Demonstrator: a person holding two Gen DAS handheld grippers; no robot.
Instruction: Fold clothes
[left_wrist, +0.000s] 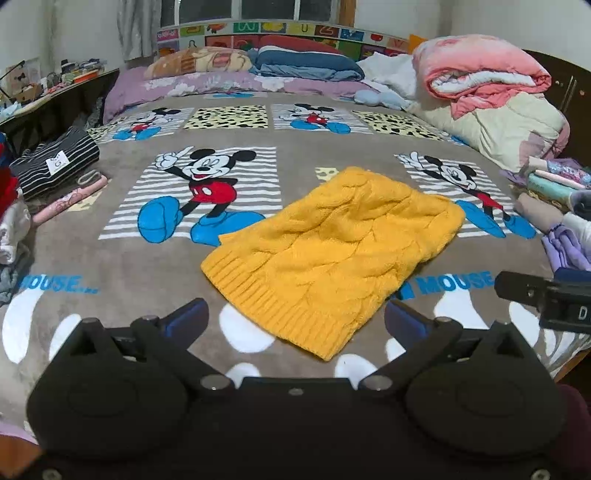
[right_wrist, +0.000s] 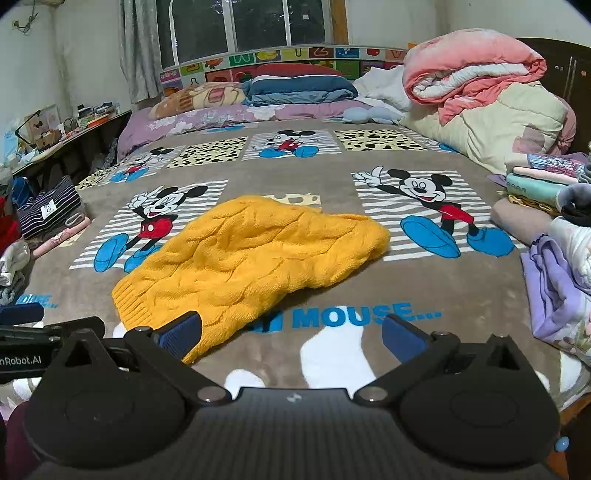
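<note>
The yellow sweater lies in a compact bundle mid-bed on the blanket, ribbed hem nearest. It's thick, springy knit, so a shallow pinch could slip or lift just one layer and drag the bundle askew. Left gripper and right gripper both hover low at the near edge, spread wide, holding nothing.

Open blanket surrounds the yellow sweater; clothes piles crowd both bed edges.
</note>
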